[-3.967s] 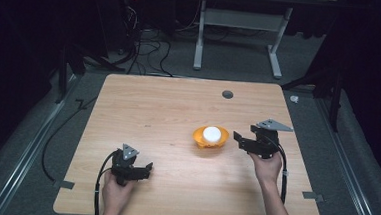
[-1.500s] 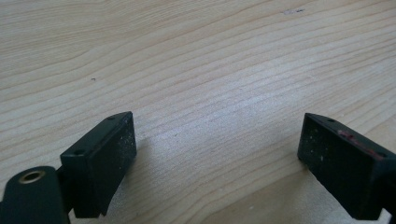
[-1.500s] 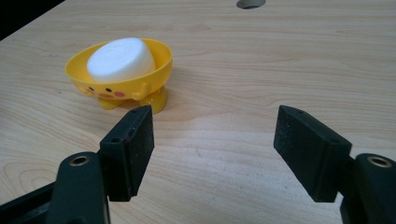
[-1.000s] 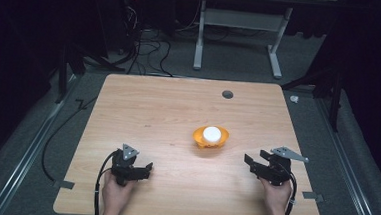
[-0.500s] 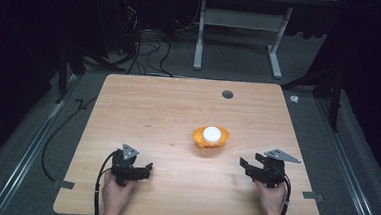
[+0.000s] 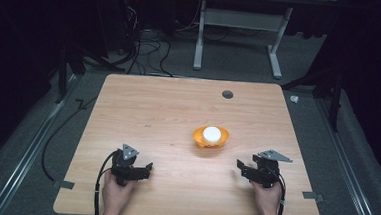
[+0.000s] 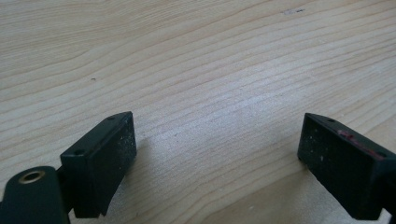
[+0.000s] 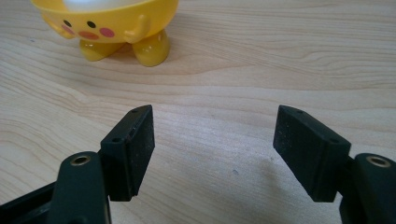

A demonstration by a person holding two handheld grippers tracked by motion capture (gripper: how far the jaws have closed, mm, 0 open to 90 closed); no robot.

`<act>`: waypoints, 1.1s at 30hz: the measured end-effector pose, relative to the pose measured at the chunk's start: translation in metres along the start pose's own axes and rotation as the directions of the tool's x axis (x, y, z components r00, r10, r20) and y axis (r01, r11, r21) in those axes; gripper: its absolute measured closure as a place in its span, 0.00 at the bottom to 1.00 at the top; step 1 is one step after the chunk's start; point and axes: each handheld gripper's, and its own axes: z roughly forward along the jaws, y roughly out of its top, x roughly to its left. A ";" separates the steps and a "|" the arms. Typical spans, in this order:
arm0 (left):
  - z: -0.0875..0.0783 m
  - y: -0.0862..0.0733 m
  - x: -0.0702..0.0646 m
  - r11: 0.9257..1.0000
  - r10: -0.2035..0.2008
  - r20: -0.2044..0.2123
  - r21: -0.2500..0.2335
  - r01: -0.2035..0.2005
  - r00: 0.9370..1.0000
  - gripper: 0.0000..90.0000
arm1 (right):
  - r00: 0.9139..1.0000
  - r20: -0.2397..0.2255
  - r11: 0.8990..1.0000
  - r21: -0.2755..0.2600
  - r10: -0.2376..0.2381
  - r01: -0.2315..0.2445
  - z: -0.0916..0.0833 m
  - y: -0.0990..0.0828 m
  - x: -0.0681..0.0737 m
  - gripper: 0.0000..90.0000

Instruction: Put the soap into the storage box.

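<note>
A yellow duck-faced cup (image 6: 210,137) with small feet stands right of the table's middle, and a white ball (image 6: 211,134) rests in it. In the right gripper view the cup (image 8: 107,28) sits at the upper left, well ahead of the jaws. My right gripper (image 6: 240,168) lies low near the front right of the table and points left; its jaws (image 8: 215,130) stand apart over bare wood. My left gripper (image 6: 147,169) rests near the front left and points right, open with nothing between its jaws (image 7: 219,135).
The wooden table (image 6: 178,107) has a dark round hole (image 6: 227,94) near its far edge. Grey tape (image 6: 312,196) marks the front right corner. Beyond the table, cables (image 6: 142,44) and a white frame (image 6: 237,40) stand on the dark floor.
Four seconds ago my right gripper was raised beside the cup's right side; it has since come back toward the front edge, then shifted slightly left. The left gripper has stayed still.
</note>
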 end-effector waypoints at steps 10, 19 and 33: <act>0.000 0.000 0.000 1.000 0.000 0.000 0.000 0.000 1.000 0.13 | 1.000 0.019 1.000 0.018 -0.013 0.013 0.008 -0.003 0.002 0.33; 0.000 0.000 0.000 1.000 0.000 0.000 0.000 0.000 1.000 0.13 | 0.997 0.053 0.997 0.058 -0.050 0.047 0.016 -0.003 0.007 0.30; 0.000 0.000 0.000 1.000 -0.001 0.000 0.000 0.001 1.000 0.13 | 0.990 0.075 0.989 0.094 -0.123 0.116 0.020 -0.003 0.014 0.25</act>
